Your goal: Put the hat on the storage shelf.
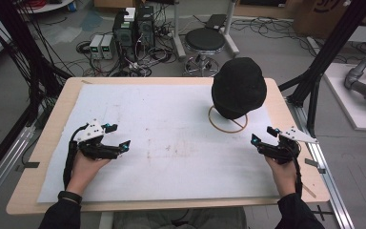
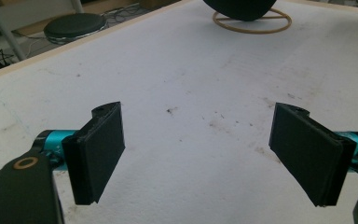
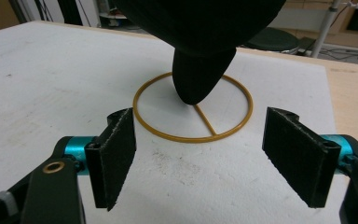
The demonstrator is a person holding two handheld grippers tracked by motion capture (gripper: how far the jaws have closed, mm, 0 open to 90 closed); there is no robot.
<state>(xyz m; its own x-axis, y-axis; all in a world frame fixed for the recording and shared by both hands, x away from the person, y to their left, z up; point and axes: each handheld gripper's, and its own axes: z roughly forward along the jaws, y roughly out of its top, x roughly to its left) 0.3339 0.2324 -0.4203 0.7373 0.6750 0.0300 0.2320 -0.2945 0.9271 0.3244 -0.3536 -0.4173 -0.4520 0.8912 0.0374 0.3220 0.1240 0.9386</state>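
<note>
A black cap rests on a stand with a round brass-coloured ring base at the back right of the white mat. My left gripper hovers low over the mat's left side, open and holding nothing. My right gripper is open just right of the ring base, its jaws apart and aimed at the stand. In the right gripper view the cap hangs over the ring base, a short way beyond my open right gripper. The left gripper view has my left gripper wide open over stained mat.
The mat lies on a wooden table. Behind the table stand a black stool, computer boxes and tangled cables on the floor. Black frame posts rise at the table's right and left. A grey robot arm lies far right.
</note>
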